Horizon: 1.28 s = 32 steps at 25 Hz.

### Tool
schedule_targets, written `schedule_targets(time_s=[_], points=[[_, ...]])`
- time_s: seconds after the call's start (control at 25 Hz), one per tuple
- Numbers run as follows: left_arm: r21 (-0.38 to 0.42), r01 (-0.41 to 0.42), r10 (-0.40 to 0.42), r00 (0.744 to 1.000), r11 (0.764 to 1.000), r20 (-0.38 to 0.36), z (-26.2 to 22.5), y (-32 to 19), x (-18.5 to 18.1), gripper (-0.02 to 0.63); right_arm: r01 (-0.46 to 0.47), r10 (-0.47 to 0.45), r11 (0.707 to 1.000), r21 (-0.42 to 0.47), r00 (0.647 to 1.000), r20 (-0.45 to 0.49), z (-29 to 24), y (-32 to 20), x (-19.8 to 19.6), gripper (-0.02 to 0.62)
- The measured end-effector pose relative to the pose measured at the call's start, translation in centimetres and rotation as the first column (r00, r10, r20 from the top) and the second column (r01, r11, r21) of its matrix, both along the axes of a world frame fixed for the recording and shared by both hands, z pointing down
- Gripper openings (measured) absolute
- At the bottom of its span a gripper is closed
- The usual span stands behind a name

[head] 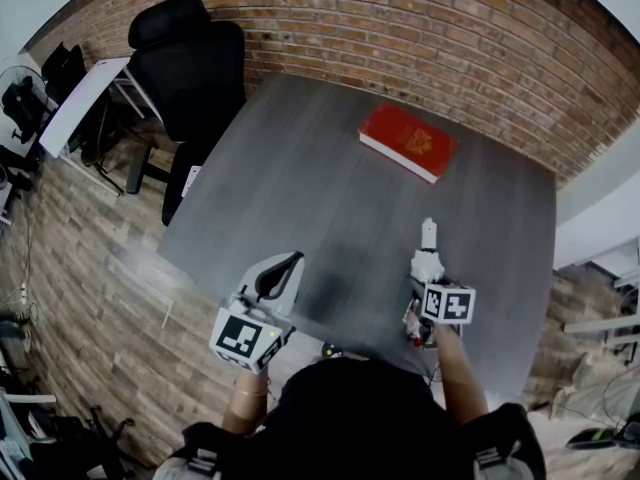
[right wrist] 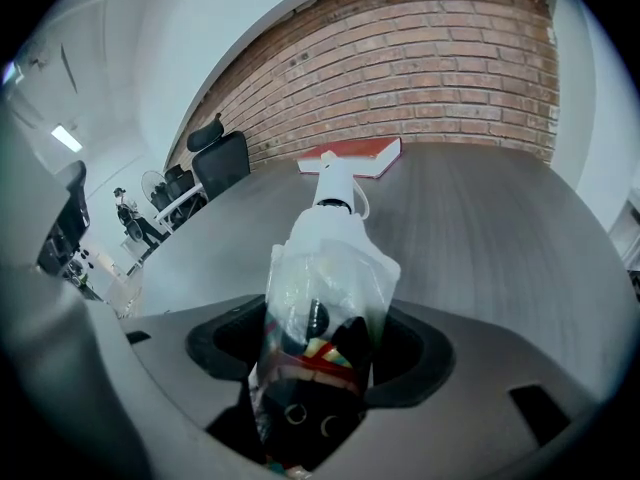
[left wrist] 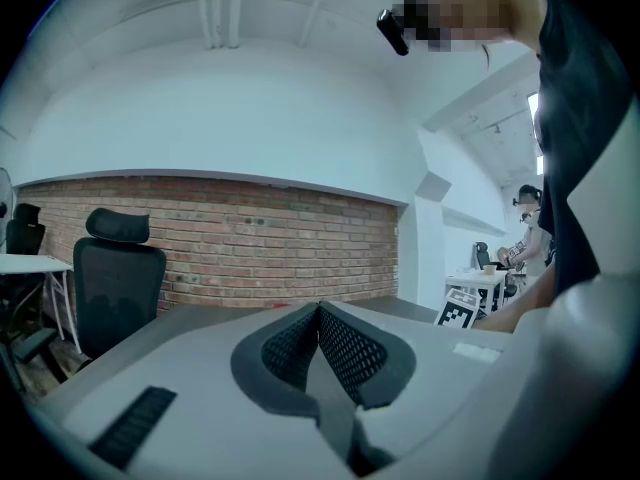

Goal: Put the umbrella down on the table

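A folded umbrella [right wrist: 325,278] in a clear plastic sleeve, dark with coloured stripes and a white handle end [right wrist: 335,183], sticks out forward from my right gripper [right wrist: 320,343], which is shut on it. In the head view the umbrella [head: 428,256] is over the near right part of the grey table [head: 330,198], its white end towards the red book; I cannot tell whether it touches the tabletop. My right gripper [head: 425,280] slants down. My left gripper [head: 283,265] hovers at the table's near edge, roughly level, jaws together with nothing between them [left wrist: 320,318].
A red book [head: 407,141] lies at the far side of the table, ahead of the umbrella [right wrist: 352,154]. A black office chair [head: 190,58] stands at the far left corner. A brick wall runs behind the table. A white desk [head: 85,98] stands at the left.
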<state>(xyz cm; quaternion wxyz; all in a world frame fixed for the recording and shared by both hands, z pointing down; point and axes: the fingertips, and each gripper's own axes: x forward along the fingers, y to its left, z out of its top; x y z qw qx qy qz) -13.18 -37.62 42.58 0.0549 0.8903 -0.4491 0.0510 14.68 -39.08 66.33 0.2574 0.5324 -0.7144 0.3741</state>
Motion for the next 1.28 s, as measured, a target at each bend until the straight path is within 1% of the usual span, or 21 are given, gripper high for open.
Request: schedule_targets(time_s=[0.16,0.24,0.4,0.6,0.76,1.0,1.28], points=[[0.024,0.009,-0.009,1.000,1.000,0.000,-0.6,-0.1,-0.1,0.003,-0.006,0.006,1.000,-0.013,1.000,-0.003,0.4,-0.1,0.1,0.290],[0.021,0.009,-0.009,1.000,1.000,0.002,-0.4,0.0,-0.3,0.003,-0.009,0.009,1.000,-0.018,1.000,-0.004,0.6,-0.1,0.0,0.290],[-0.013,0.004,-0.004,1.000,1.000,0.009,0.2,0.3,-0.6,0.003,-0.013,0.013,0.999,-0.034,1.000,-0.015,1.0,-0.1,0.0,0.291],[-0.007,0.001,-0.001,1.000,1.000,0.009,0.1,0.3,-0.5,0.003,-0.014,0.013,0.999,-0.050,1.000,-0.023,1.2,-0.3,0.0,0.293],[0.020,0.003,-0.003,1.000,1.000,-0.001,-0.2,0.3,-0.6,0.003,-0.017,0.015,0.998,-0.063,1.000,-0.022,1.5,-0.2,0.0,0.295],[0.022,0.008,-0.008,1.000,1.000,-0.003,0.1,0.3,-0.7,0.003,-0.021,0.019,0.996,-0.088,0.999,-0.025,2.1,-0.4,0.2,0.298],[0.014,0.011,-0.011,1.000,1.000,-0.017,0.0,0.4,-0.9,0.003,-0.018,0.015,0.995,-0.096,0.999,-0.035,2.2,-0.5,0.0,0.304]])
